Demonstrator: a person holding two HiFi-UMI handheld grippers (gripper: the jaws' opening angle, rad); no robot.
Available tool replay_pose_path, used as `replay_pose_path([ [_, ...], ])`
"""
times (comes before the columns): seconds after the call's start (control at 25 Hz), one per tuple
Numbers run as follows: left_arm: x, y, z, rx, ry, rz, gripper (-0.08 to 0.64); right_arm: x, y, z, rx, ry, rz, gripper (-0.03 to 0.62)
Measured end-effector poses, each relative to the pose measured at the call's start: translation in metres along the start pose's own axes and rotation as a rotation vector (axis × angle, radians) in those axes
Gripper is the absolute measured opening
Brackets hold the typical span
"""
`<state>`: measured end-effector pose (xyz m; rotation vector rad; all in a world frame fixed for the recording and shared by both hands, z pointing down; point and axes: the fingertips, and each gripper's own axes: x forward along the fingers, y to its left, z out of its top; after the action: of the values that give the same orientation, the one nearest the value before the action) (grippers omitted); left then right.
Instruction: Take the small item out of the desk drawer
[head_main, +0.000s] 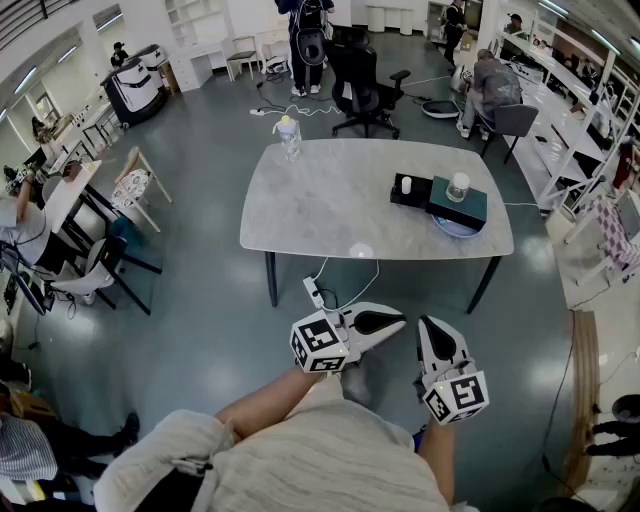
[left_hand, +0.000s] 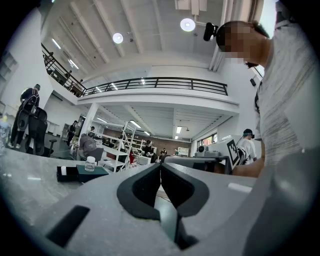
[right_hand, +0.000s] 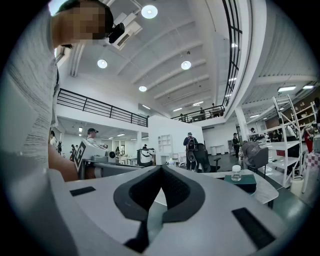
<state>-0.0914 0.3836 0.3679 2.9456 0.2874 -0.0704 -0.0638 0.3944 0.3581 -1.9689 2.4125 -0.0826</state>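
A dark green drawer box (head_main: 461, 205) stands at the right end of the grey table (head_main: 330, 200), with a small clear jar (head_main: 458, 186) on top. A black tray-like part (head_main: 411, 194) sticks out of its left side and holds a small white item (head_main: 406, 185). Both grippers hover close to my body, well short of the table. The left gripper (head_main: 398, 322) points right, shut and empty. The right gripper (head_main: 430, 325) points toward the table, also shut and empty. The left gripper view shows the box (left_hand: 92, 171) far off, and the right gripper view shows it (right_hand: 241, 181) too.
A plastic bottle (head_main: 289, 137) stands at the table's far left edge. A power strip (head_main: 313, 292) with a cable lies on the floor under the near edge. A black office chair (head_main: 362, 85) stands behind the table, with people and desks around the room.
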Motion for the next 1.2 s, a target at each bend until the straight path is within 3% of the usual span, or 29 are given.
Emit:
replay_pose_path([
  [0.44, 0.01, 0.091, -0.001, -0.035, 0.002, 0.026, 0.017, 0.076, -0.043, -0.015, 0.031, 0.027, 0.017, 0.009],
  [0.72, 0.018, 0.18, 0.012, -0.053, -0.01, 0.036, 0.017, 0.159, -0.071, -0.005, 0.068, -0.02, 0.115, 0.009],
  [0.96, 0.015, 0.25, 0.027, -0.065, -0.032, 0.05, 0.017, 0.221, -0.095, -0.002, 0.042, 0.003, 0.121, 0.011],
  [1.2, 0.015, 0.29, 0.039, -0.073, -0.036, 0.041, 0.017, 0.261, -0.111, 0.001, 0.03, 0.033, 0.109, 0.011],
])
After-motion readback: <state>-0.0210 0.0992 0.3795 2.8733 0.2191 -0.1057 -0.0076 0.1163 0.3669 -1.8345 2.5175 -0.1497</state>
